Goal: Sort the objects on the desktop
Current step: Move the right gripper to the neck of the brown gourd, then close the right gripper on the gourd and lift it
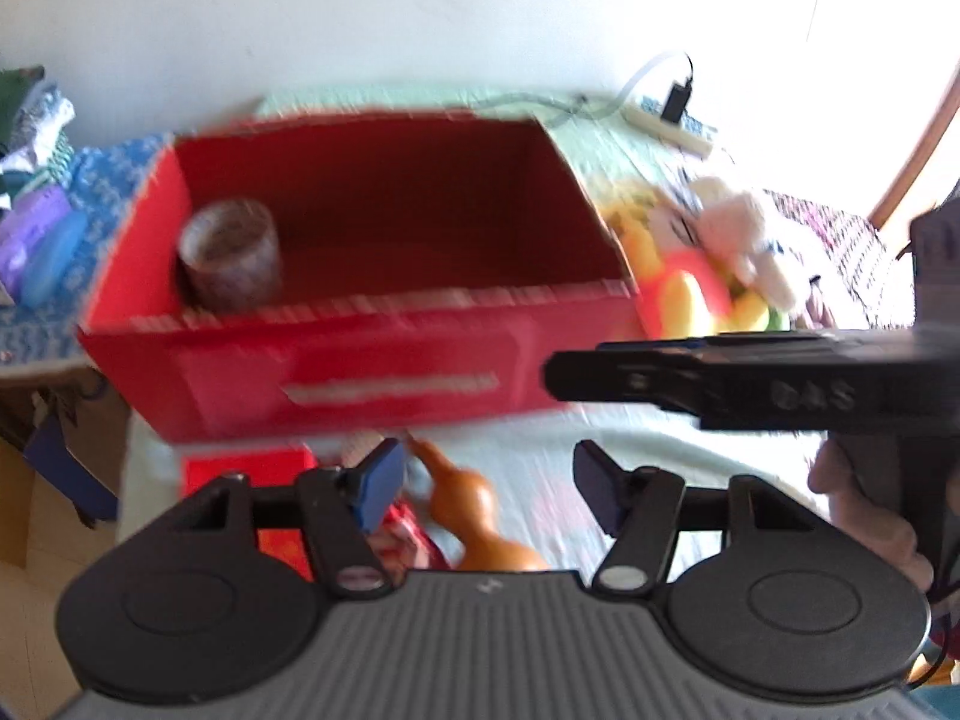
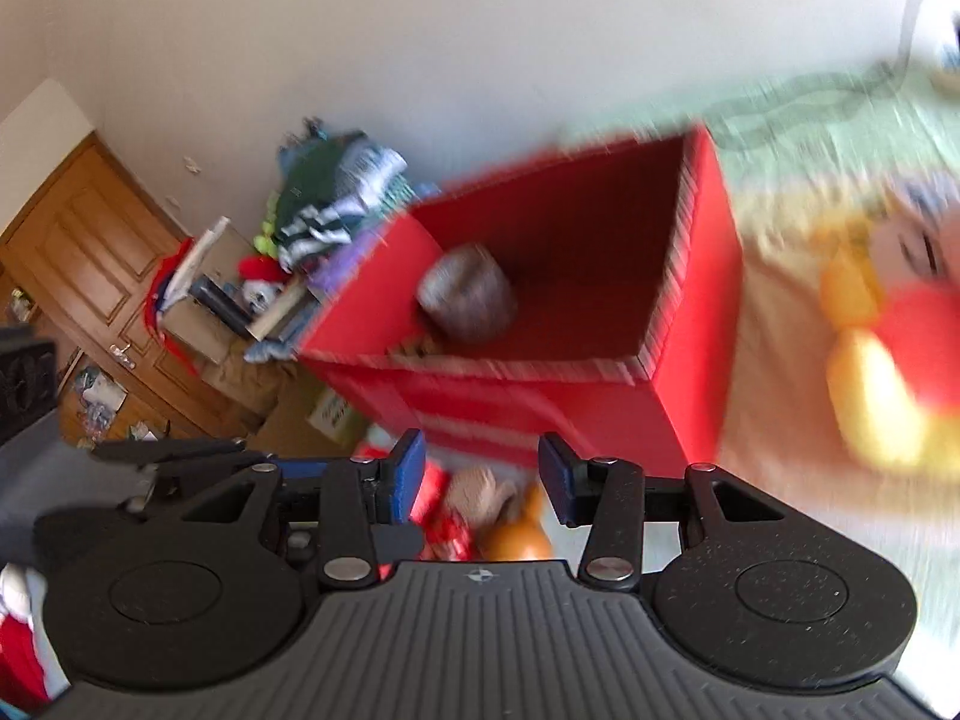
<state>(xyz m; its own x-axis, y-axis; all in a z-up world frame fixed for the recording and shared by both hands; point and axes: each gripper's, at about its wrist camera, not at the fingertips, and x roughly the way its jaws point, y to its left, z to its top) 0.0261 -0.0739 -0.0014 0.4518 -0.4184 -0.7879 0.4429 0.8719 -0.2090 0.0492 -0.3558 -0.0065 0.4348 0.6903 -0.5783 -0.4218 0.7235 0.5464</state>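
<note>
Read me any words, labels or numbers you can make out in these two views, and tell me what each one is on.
None can be read for certain.
Right gripper, side of its body: embossed marks, too blurred to read.
Red box, front: a pale label strip, smeared by motion blur.
Gripper bodies: a small emblem each, no letters.

Wooden door (image 2: 90,276) is seen far left of the white wall (image 2: 420,30). A heap of folded clothes (image 2: 327,204) is piled against that wall, right of the door; cardboard boxes (image 2: 240,324) are stacked below the heap. A power strip (image 1: 666,129) with black plug (image 1: 677,99) is laid near the wall on a pale green cloth (image 1: 600,138).
</note>
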